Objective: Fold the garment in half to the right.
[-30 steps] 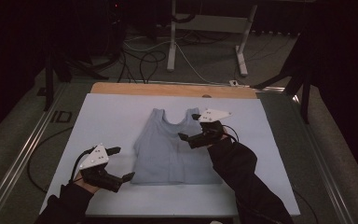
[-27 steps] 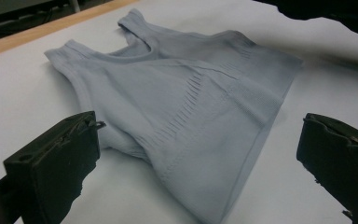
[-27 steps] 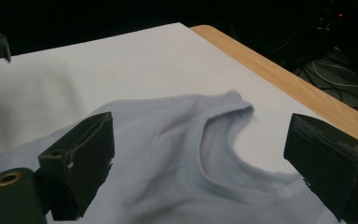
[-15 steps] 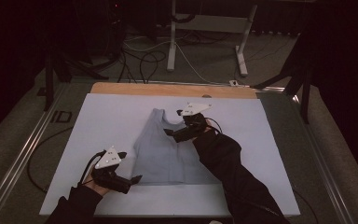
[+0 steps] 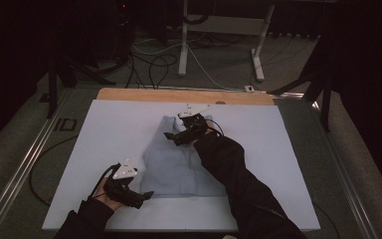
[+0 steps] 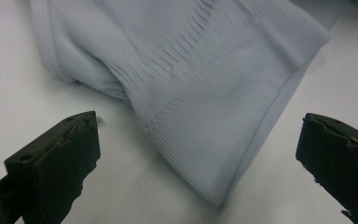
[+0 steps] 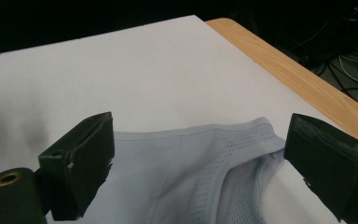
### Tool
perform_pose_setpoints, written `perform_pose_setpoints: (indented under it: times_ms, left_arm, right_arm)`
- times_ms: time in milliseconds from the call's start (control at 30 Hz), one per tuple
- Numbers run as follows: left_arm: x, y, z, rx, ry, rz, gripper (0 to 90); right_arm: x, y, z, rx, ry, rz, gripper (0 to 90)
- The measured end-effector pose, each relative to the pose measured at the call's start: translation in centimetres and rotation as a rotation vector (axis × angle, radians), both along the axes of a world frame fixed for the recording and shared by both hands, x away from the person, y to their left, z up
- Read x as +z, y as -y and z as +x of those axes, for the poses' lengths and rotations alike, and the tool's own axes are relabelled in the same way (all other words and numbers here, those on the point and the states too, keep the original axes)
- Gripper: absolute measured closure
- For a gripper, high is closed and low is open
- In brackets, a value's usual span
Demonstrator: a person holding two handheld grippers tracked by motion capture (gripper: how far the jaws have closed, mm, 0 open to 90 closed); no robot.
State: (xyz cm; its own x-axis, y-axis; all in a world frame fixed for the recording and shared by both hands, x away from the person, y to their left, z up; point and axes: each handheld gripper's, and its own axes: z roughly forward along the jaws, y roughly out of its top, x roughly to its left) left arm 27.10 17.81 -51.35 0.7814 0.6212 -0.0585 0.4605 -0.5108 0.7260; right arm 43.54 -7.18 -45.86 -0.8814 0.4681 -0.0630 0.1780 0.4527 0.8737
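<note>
A pale blue-grey sleeveless top [image 5: 179,167] lies flat on the white sheet [image 5: 104,144], neck end away from me. My left gripper [image 5: 144,196] rests at the top's near left hem corner, jaws wide open. In the left gripper view that ribbed hem corner [image 6: 205,98] lies on the sheet between and ahead of the left gripper [image 6: 198,154]. My right gripper [image 5: 171,135] hovers over the far left shoulder strap, open as well. In the right gripper view the mesh strap and neckline [image 7: 191,172] sit between the jaws of the right gripper [image 7: 203,140], untouched.
A wooden table edge [image 5: 129,94] runs along the far side of the sheet. Behind it stand white desk legs [image 5: 183,45] among floor cables [image 5: 149,69]. A metal rail [image 5: 25,169] borders the table's left side.
My right gripper moved left, from the top's right shoulder across to its left shoulder. My left gripper slid right, up to the near hem corner. Both stayed open.
</note>
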Motion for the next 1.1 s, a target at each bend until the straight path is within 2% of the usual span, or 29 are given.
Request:
perform_pose_setpoints:
  times_ms: [67, 167, 233, 300, 467, 533, 567, 667, 833, 1100]
  left_arm:
    - [-0.1, 0.1, 0.0, -0.007, -0.021, 0.009, 0.8]
    - [-0.3, 0.2, 0.0, -0.012, -0.026, 0.032, 6.5]
    - [-0.7, 0.0, 0.4, -0.003, -0.054, 0.04, 14.6]
    - [-0.8, 0.0, 0.5, 0.003, -0.063, 0.048, 21.7]
    - [-1.1, 0.2, 0.5, 0.013, -0.069, 0.065, 34.1]
    - [-1.2, 0.5, 0.5, 0.0, -0.081, 0.08, 35.6]
    - [-1.3, 0.5, 0.6, -0.005, -0.091, 0.086, 38.0]
    - [-1.1, 1.0, 0.5, -0.019, -0.086, 0.111, 47.0]
    - [-1.0, 1.7, 0.1, -0.031, -0.071, 0.147, 56.3]
    - [-0.8, 2.8, -0.3, -0.077, -0.088, 0.149, 79.4]
  right_arm:
    - [-0.2, -0.3, 0.2, -0.002, -0.01, 0.0, 8.5]
    - [-0.5, -0.7, 0.5, 0.006, -0.015, -0.013, 8.5]
    - [-0.8, -1.0, 0.7, 0.002, -0.023, -0.016, 8.5]
    - [-1.1, -1.2, 0.8, 0.001, -0.031, -0.022, 8.5]
    - [-1.6, -1.3, 1.0, -0.002, -0.042, -0.028, 8.5]
    - [-1.8, -1.2, 1.2, -0.003, -0.041, -0.04, 8.5]
    - [-1.9, -1.2, 1.3, -0.012, -0.05, -0.029, 8.5]
    - [-2.0, -1.1, 1.5, -0.008, -0.054, -0.031, 8.5]
    - [-2.2, -1.3, 1.7, -0.014, -0.058, -0.038, 8.5]
    - [-2.5, -1.7, 2.4, -0.009, -0.083, -0.041, 8.6]
